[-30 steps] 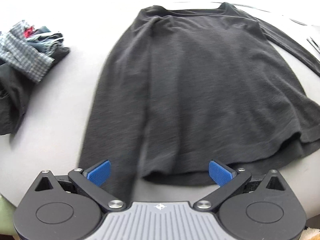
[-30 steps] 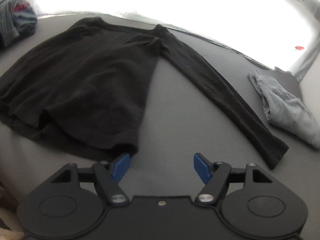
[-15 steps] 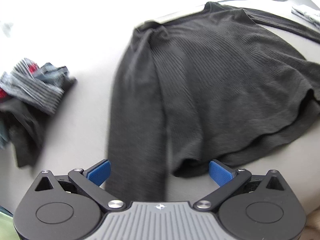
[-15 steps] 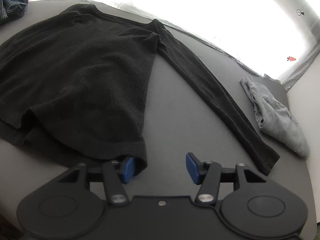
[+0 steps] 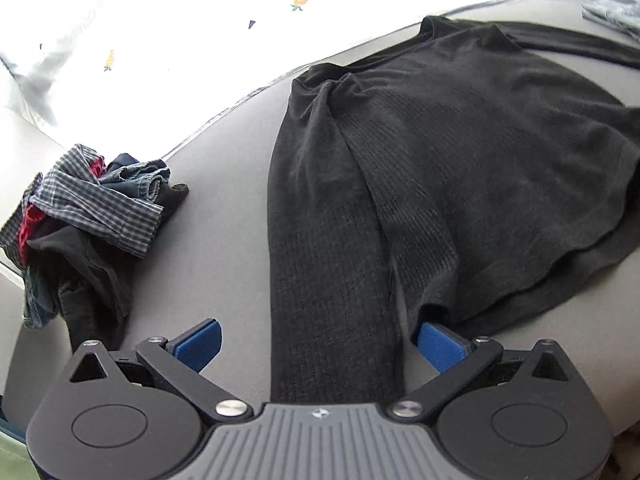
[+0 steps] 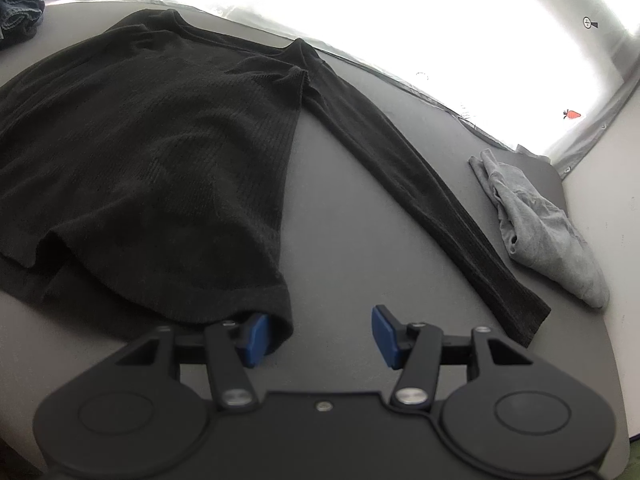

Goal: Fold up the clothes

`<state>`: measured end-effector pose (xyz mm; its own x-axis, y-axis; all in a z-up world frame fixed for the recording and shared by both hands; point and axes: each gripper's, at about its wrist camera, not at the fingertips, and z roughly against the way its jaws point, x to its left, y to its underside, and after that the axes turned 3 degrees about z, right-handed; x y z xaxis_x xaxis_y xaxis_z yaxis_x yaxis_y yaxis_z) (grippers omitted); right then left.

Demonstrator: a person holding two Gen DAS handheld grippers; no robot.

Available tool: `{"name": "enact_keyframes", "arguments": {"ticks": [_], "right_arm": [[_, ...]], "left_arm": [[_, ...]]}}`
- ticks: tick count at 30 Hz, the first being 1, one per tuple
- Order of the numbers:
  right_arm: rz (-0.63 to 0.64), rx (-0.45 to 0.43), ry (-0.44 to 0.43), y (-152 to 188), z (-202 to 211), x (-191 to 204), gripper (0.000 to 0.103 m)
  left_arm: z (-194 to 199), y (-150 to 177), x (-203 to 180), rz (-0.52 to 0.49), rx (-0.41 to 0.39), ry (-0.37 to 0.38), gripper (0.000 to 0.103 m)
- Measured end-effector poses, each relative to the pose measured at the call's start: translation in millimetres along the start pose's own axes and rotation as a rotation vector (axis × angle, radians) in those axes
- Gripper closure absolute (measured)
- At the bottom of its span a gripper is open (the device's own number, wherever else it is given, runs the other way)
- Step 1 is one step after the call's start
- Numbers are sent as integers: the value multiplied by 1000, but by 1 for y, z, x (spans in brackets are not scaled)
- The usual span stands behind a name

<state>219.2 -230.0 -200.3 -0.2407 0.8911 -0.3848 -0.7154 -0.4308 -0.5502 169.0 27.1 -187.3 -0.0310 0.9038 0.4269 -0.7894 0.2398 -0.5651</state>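
Observation:
A black long-sleeved knit top lies flat on the grey table, hem toward me. Its left sleeve is folded down along the body and runs between the open fingers of my left gripper. In the right wrist view the top fills the left half and its right sleeve stretches out to the right. My right gripper is open at the hem's right corner, with the left fingertip at the cloth edge.
A pile of crumpled clothes, plaid, red and dark, sits at the table's left. A crumpled grey garment lies at the right, beyond the sleeve cuff. A bright patterned sheet borders the table's far side.
My left gripper has moved left, from the hem to over the folded left sleeve. My right gripper has moved forward to the hem's right corner and its fingers have narrowed a little.

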Motion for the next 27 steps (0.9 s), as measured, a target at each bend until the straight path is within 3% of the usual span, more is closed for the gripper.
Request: {"name": "enact_keyframes", "arguments": {"ticks": [4,10,13,14,15,18,23,27], "right_arm": [[-7,5,5,0,-1,1,49],[58,-3,-4,2,-3,11,51],[165,-46,42,5,-2,24,64],[172,-57,62,5,-1,25,77],[144,-66,85,5,1,21,82],[21,-101,120,4,14,1,82],[47,-164,166,10,45,-5,83],[43,-124,163,22,54,-9,83]], "left_arm": [[-7,-2,-7,-13,-13,13,0],[-23,-7,-13,-19,-39,-100,0],[-25,-9,-12,-16,-64,-159,0],[-25,-9,-12,-17,-74,-183,0],[-24,-8,-11,-17,-83,-207,0],[-16,-7,-5,-12,-114,-260,0],[9,-5,3,-15,-180,-309,0],[24,3,5,-13,-161,-245,0]]}}
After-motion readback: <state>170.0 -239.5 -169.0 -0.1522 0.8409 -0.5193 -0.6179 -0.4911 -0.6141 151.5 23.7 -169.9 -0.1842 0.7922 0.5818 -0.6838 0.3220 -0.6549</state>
